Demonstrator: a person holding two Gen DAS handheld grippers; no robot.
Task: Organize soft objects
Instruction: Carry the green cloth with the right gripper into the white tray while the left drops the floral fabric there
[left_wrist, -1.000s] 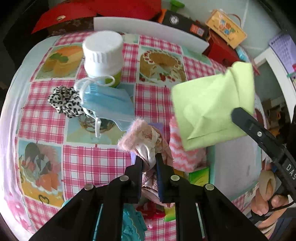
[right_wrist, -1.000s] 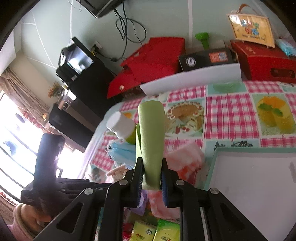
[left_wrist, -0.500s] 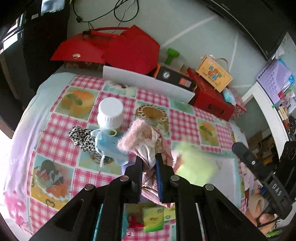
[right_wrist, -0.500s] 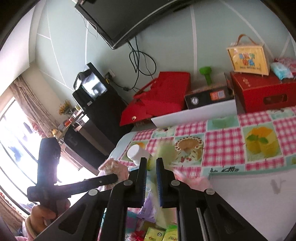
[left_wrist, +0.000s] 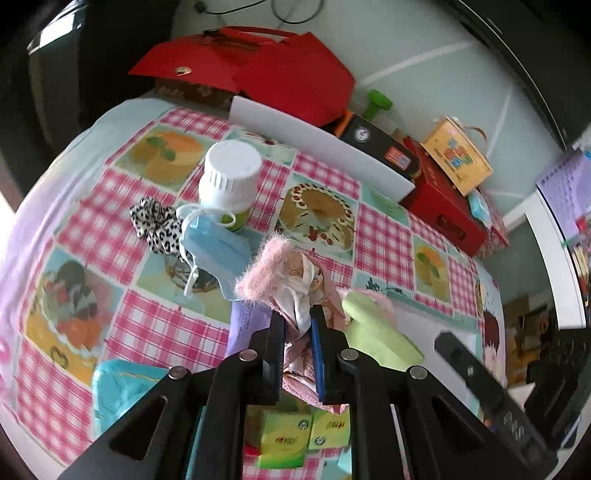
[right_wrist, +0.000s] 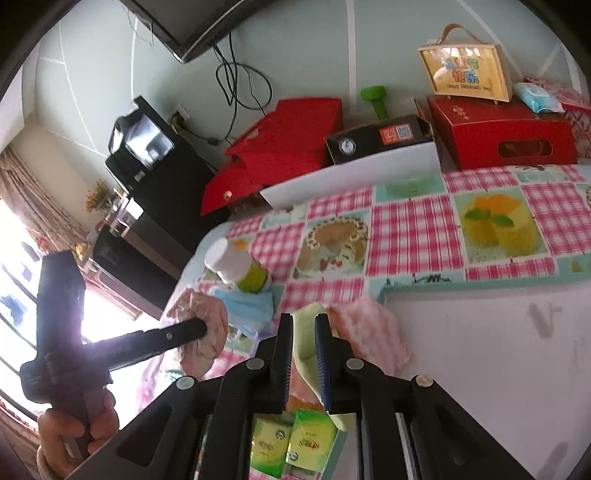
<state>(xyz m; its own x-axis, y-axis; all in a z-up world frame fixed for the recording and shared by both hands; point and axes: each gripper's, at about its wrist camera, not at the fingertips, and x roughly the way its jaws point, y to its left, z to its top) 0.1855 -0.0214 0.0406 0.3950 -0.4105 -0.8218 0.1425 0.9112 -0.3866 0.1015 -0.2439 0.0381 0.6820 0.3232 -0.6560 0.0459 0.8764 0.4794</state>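
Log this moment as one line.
left claw: grips pink furry cloth bundle | right claw: opening, light green folded cloth between fingers

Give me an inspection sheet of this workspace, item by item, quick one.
Surface: checked tablecloth with cake prints; white mat at one end.
Job's things: green cloth lying on pink striped towel; blue mask; leopard scrunchie.
Clutter: white-capped bottle, green packets.
Grippers: left gripper shut on pink fuzzy bundle; right gripper opening, green cloth between jaws.
Cables: black cords on the wall.
Surroundings: red boxes, wall screen.
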